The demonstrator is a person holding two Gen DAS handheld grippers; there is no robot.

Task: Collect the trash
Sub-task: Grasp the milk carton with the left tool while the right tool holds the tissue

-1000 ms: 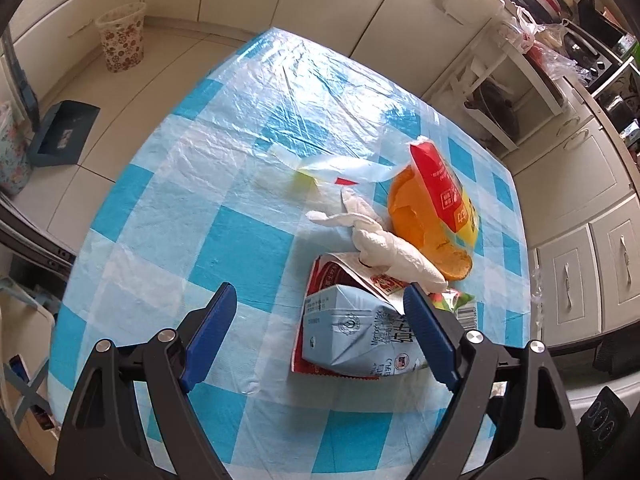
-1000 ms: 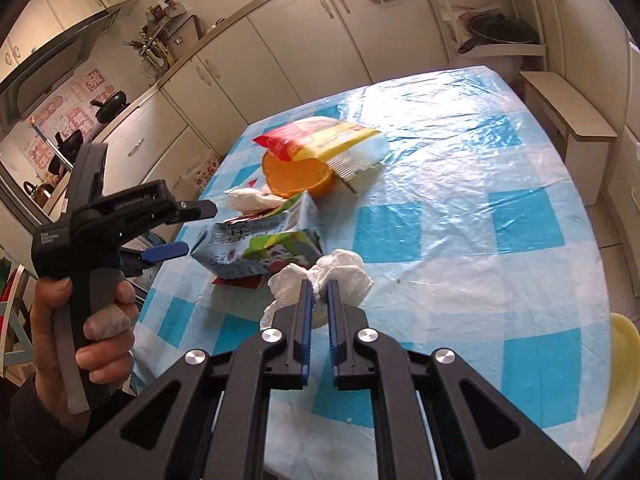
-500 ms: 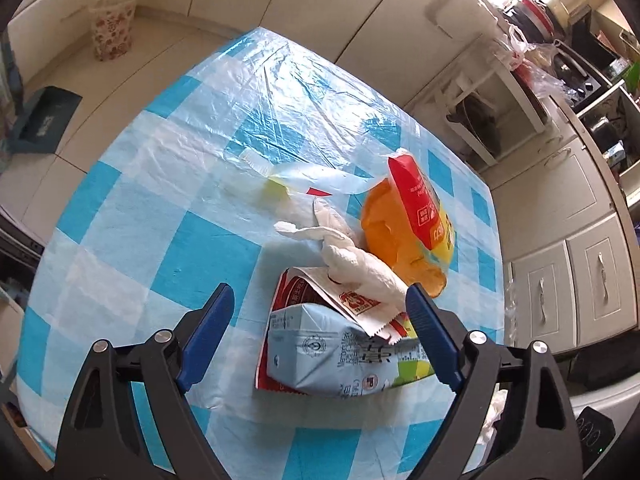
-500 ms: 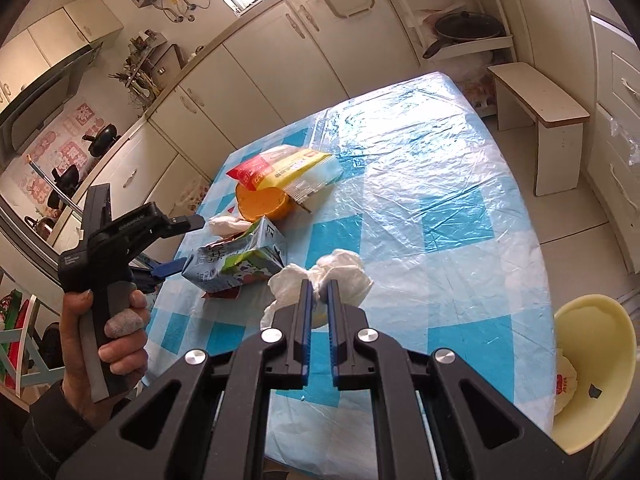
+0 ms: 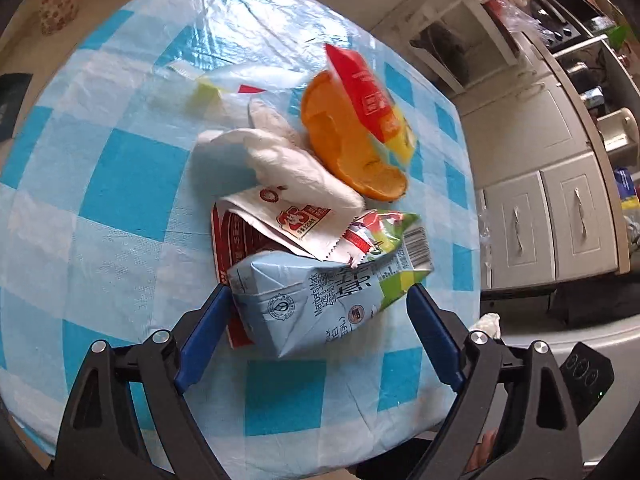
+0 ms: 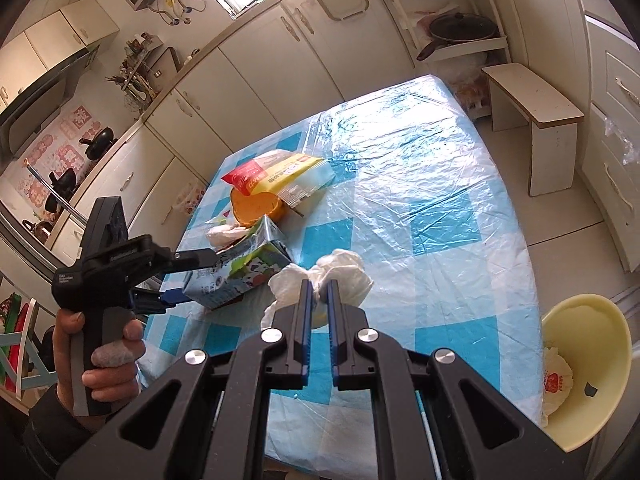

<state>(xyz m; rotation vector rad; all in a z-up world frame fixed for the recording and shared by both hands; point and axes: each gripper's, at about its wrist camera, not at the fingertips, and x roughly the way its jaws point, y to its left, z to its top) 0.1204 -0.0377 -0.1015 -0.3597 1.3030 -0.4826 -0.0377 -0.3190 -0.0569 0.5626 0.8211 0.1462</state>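
A light-blue milk carton [image 5: 320, 292] lies on its side on the checked table [image 5: 120, 184]. My left gripper [image 5: 318, 288] is open and straddles it, one blue pad at each end of the carton. From the right wrist view the same carton [image 6: 240, 276] sits between the left gripper's [image 6: 192, 280] fingers. My right gripper [image 6: 318, 284] is shut on a crumpled white tissue wad [image 6: 344, 272], held above the table's near edge. Behind the carton lie a red-and-white wrapper [image 5: 296, 220], a white tissue [image 5: 288, 160], an orange peel [image 5: 348, 152] and a red-and-yellow snack bag [image 5: 368, 92].
A yellow bin [image 6: 600, 320] with trash inside stands on the floor at the table's right corner. A clear plastic wrapper [image 5: 240, 80] lies farther back on the cloth. A wooden stool [image 6: 532, 112] and cabinets stand beyond; a floral basket [image 5: 60, 4] is on the floor.
My left gripper has moved forward and tilted down, so the carton now sits between its open jaws. The right gripper drew back with the tissue wad, bringing the yellow bin into view.
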